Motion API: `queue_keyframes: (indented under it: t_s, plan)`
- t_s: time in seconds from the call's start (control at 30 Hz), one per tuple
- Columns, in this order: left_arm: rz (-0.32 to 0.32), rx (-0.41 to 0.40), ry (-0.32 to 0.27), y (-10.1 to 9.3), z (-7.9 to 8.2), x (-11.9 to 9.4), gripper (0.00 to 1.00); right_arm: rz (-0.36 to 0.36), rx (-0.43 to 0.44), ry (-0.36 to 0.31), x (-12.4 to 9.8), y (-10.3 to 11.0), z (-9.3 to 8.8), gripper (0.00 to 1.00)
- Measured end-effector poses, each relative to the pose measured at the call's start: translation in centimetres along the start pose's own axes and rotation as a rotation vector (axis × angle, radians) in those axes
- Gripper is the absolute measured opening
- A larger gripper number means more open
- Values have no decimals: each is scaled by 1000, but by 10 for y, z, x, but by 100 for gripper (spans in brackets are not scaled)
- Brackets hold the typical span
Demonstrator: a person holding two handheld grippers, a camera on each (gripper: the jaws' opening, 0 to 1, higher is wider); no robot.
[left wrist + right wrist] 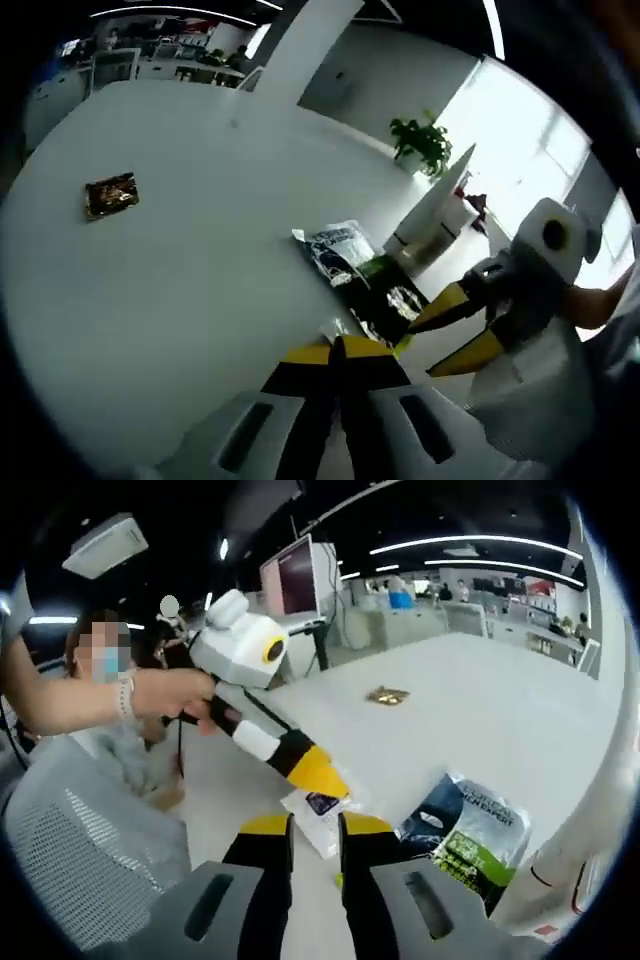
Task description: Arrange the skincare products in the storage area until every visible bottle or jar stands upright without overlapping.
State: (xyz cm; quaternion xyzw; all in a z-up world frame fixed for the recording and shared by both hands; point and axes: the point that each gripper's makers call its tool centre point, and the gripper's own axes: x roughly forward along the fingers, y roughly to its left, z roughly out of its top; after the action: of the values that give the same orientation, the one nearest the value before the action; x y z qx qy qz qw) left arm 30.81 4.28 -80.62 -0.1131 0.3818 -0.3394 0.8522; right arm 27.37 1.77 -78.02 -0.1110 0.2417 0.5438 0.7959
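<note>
White counter (180, 280) spreads through an open office, with a small brown packet (110, 194) lying apart. Near its edge lie printed sachets (340, 250). Left claw (338, 352) looks closed and empty. Right claw (315, 825) is slightly parted, holding nothing, just before a flat sachet (318, 815).

Bright window (520, 150) glare, ceiling strip lights (470, 542), soft blur, heavy fisheye bending at edges.
</note>
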Motion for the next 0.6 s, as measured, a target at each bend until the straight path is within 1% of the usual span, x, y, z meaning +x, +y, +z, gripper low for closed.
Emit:
queue_keyframes:
  t_s: [0.03,0.1,0.13,0.17,0.23,0.27,0.3,0.33,0.43,0.5,0.6]
  plan:
    - [5,1,-2,1,1,0,4,-3,-12,4,3,0,0,18]
    - [46,44,12,6,0,1,4,-19,-61,29,10,-2,-4,18]
    - [58,56,19,1,-3,4,4,-35,-87,29,12,-5,-4,18]
    - [55,64,28,-1,-5,6,4,-53,-114,30,16,-8,-5,18]
    - [56,102,38,4,-6,6,4,-45,-113,49,21,-7,-9,17]
    - [61,141,43,9,-5,6,4,-39,-109,65,23,-7,-12,18]
    - [71,134,51,10,-6,6,4,-38,-104,82,26,-7,-17,19]
    - [76,135,54,10,-6,7,4,-41,-116,83,28,-7,-18,20]
    - [81,150,56,9,-6,8,4,-65,-169,101,31,-8,-21,20]
    - [96,168,54,12,-5,9,4,-67,-165,101,33,-9,-21,19]
    - [113,181,55,10,-5,9,4,-81,-154,98,36,-12,-20,19]
